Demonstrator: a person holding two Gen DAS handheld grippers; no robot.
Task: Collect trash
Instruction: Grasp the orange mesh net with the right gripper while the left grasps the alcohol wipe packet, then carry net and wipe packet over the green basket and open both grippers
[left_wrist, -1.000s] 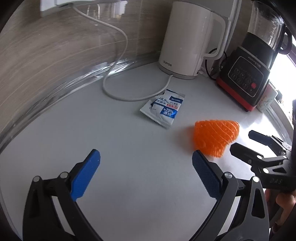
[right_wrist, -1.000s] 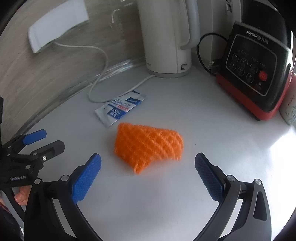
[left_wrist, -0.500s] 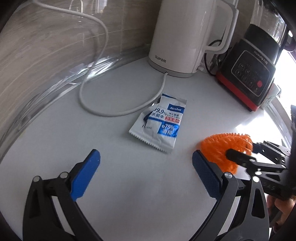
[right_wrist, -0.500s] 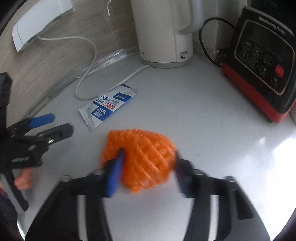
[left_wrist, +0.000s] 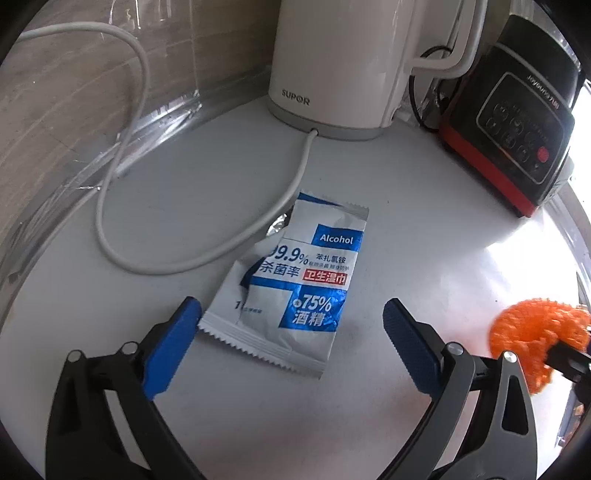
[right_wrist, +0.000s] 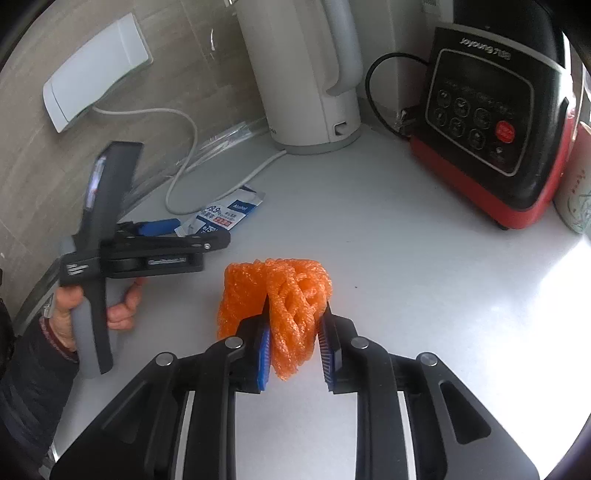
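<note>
White table (left_wrist: 424, 229) runs back to a wood-grain wall, where a white wall socket (right_wrist: 96, 70) sits at the far left with a white cord (left_wrist: 122, 206) looping down across the surface. Next along, the left claw (left_wrist: 291, 332) is spread wide, released, its blue pads either side of the near end of an alcohol wipe packet (left_wrist: 295, 280). That packet lies flat on the table, torn open at its far end, white and blue with a red label, one corner lying over the cord. Behind it stands a white kettle (left_wrist: 343, 62) on its base; whether anything is inside cannot be told. Further right, the right claw (right_wrist: 293, 350) is clenched on an orange foam net (right_wrist: 284, 295), a crumpled mesh sleeve squeezed between the blue pads and bulging out above them. A black and red blender base (right_wrist: 491, 125) stands at the back right, and a patterned cup (right_wrist: 576, 192) sits just beside it at the edge.
</note>
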